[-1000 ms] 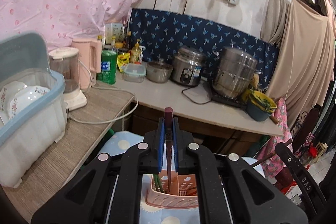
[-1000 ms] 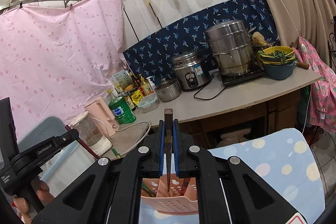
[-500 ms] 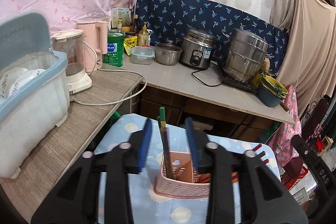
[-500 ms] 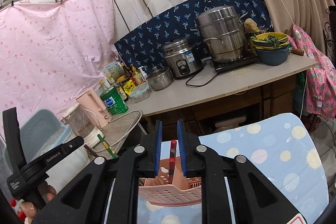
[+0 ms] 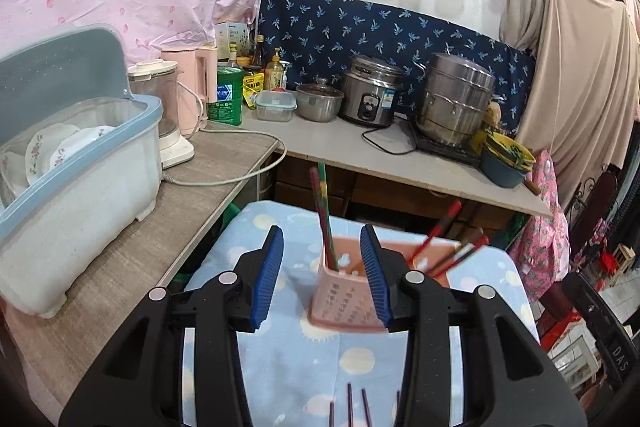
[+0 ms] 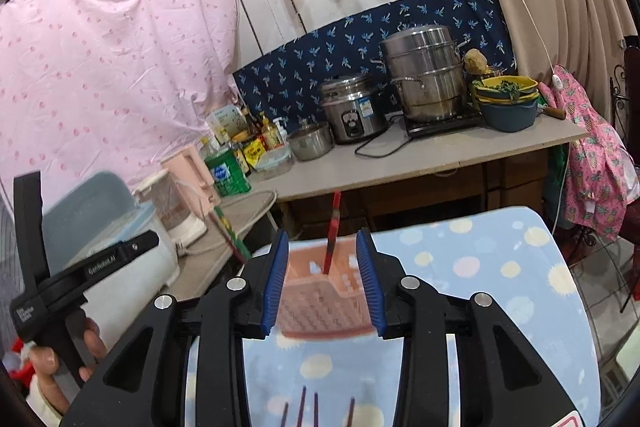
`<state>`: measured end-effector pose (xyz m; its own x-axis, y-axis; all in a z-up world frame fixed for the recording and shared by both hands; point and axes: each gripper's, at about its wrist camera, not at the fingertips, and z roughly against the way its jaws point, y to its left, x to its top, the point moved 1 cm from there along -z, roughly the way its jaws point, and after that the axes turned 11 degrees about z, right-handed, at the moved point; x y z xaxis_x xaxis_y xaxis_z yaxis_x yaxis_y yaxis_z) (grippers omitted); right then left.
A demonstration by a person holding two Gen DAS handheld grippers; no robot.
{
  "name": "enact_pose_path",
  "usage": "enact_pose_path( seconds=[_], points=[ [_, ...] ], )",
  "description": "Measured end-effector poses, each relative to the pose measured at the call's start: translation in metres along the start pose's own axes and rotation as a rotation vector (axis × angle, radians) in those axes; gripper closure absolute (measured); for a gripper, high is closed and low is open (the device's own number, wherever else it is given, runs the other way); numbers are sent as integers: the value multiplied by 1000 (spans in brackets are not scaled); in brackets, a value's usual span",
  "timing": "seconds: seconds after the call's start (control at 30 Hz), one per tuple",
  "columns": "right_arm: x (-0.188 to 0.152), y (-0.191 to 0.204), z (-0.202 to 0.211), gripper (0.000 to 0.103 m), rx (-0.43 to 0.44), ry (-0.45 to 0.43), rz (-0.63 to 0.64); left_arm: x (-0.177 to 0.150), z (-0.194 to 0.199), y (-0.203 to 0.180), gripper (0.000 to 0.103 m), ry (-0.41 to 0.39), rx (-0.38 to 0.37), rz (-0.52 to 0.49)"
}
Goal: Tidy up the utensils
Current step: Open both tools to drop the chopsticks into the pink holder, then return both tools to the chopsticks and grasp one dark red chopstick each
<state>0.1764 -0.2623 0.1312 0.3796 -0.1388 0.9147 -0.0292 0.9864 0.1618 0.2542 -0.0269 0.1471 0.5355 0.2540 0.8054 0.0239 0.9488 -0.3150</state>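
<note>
A pink slotted utensil basket (image 5: 346, 291) stands on a blue dotted cloth (image 5: 280, 359). A green-and-red chopstick pair (image 5: 323, 211) stands upright in its left end, free of my left gripper (image 5: 320, 233), which is open just short of it. Red chopsticks (image 5: 442, 227) lean out of the right end. In the right wrist view a red chopstick (image 6: 333, 231) stands in the same basket (image 6: 320, 295). My right gripper (image 6: 322, 235) is opening in front of it, its pads touching nothing. Several dark chopsticks (image 6: 306, 407) lie loose on the cloth close below both grippers.
A grey-blue dish rack (image 5: 76, 163) with plates sits on the wooden counter at left, beside a blender and a pink kettle (image 5: 196, 91). The far counter (image 5: 360, 155) carries pots, a rice cooker and bottles. A hand (image 6: 60, 363) holds the left tool's black body (image 6: 92, 267).
Both grippers were shut on upright chopsticks over the basket. They have opened, left the chopsticks standing in it, and drawn back and lower, so more cloth shows.
</note>
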Motion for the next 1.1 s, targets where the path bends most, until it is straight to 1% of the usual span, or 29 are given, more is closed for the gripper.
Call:
enact_pose_path(
  seconds=[0.13,0.3,0.37,0.6,0.7,0.83,0.93,1.1],
  points=[
    [-37,7,18,68,5,68,11,-32,15,7,65,36,9,-26],
    [-88,14,35,68,0,164,20,-78,28,19,65,110,9,-44],
    [-110,18,41,68,-13,208,39,-96,30,23,65,137,20,-56],
    [-172,27,51,67,-15,336,54,-155,36,37,65,247,45,-71],
    [-198,35,53,67,-15,380,75,-174,37,42,65,282,56,-84],
    [-221,43,54,68,-15,425,98,-197,38,49,64,324,73,-93],
    [-234,48,54,67,-13,449,100,-211,39,55,58,354,80,-85],
    [-244,53,49,68,-23,472,110,-227,43,61,57,380,88,-92]
  ],
)
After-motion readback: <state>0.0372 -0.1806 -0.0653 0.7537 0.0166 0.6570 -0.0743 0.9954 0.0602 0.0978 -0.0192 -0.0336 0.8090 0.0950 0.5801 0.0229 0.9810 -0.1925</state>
